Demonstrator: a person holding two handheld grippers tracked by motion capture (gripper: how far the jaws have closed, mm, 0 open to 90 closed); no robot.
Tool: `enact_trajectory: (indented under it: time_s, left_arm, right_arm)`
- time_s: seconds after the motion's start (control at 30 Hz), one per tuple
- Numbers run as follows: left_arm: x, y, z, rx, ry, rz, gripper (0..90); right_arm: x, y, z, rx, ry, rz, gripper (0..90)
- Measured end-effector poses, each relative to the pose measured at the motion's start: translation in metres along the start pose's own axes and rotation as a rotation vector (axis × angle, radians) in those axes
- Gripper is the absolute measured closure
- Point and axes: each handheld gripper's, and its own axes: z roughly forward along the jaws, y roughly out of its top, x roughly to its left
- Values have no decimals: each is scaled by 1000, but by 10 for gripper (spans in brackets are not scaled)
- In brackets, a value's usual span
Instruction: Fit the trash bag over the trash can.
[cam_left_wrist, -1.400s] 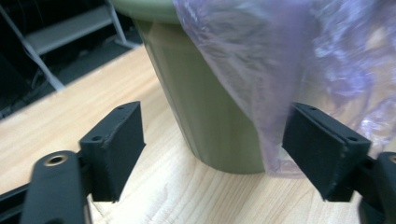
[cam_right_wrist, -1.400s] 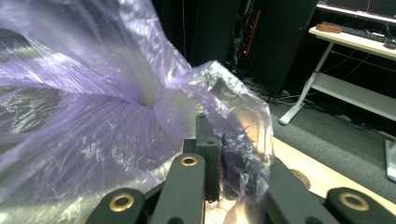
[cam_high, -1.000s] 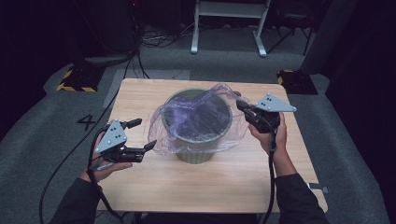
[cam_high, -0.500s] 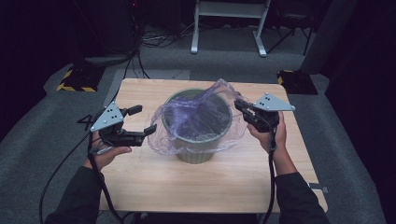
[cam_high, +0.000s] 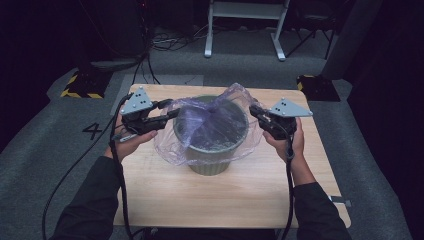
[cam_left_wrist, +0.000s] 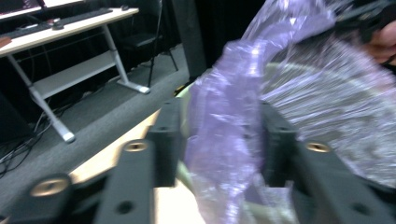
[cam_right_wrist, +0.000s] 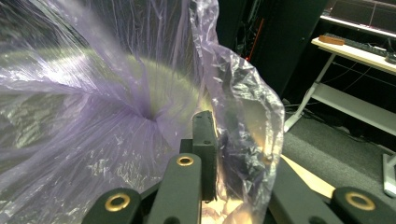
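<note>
A green bin (cam_high: 209, 161) stands in the middle of the wooden table (cam_high: 225, 200), with a thin purple plastic bag (cam_high: 210, 119) draped loosely over its mouth. My left gripper (cam_high: 172, 114) is at the bag's left edge. In the left gripper view it (cam_left_wrist: 219, 135) stands open, a fold of the bag (cam_left_wrist: 224, 121) hanging between the jaws and the bin's rim (cam_left_wrist: 299, 70) showing through the film. My right gripper (cam_high: 254, 111) holds the bag's right edge near the rim. In the right gripper view it (cam_right_wrist: 219, 140) is shut on the bag (cam_right_wrist: 243, 93), and film hides one jaw.
Bare tabletop lies in front of the bin and at both sides. Beyond the table are a white desk frame (cam_high: 245, 25), floor cables (cam_high: 165, 42) and two yellow-and-black striped blocks (cam_high: 80, 86) (cam_high: 315, 86). A cable trails from each gripper toward the near edge.
My left gripper has risen from the table's left side and moved right to the bag's left edge. The right gripper has kept its hold on the right edge.
</note>
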Motion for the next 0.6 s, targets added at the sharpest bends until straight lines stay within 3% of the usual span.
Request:
enact_trajectory:
  time_s: [0.1,0.2,0.27,0.43,0.6]
  left_arm:
    - [6,-7,6,20,8,-21,753]
    - [12,-16,12,25,2,-63,836]
    - [16,-24,17,57,5,-76,869]
    - [24,-42,29,106,24,-129,889]
    - [28,-59,44,163,41,-155,891]
  right_arm:
    - [-3,-1,2,1,-6,13,857]
    - [-6,-3,5,14,-7,27,861]
    - [-9,-5,8,24,-3,47,864]
    - [-15,-10,19,61,-1,72,863]
    - [-21,-18,33,109,8,108,861]
